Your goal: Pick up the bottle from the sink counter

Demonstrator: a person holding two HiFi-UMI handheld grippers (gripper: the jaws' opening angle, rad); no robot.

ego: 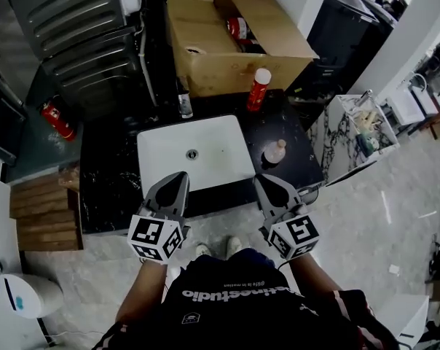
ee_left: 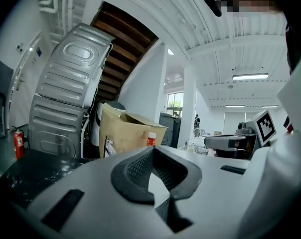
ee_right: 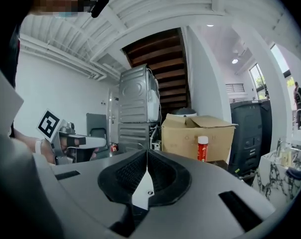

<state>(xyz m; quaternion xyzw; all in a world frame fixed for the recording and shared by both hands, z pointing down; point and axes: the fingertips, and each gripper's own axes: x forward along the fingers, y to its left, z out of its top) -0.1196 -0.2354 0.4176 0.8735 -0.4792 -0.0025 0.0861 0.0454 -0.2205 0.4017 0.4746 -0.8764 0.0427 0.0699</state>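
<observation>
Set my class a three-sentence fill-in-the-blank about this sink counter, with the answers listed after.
1. The left gripper and right gripper both have their jaws ____.
2. The red bottle has a ____ cap.
3. The brown bottle stands on the black counter to the ____ of the white sink.
Missing words: shut, white, right.

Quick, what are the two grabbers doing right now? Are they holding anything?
Left gripper: closed, holding nothing.
Right gripper: closed, holding nothing.
</observation>
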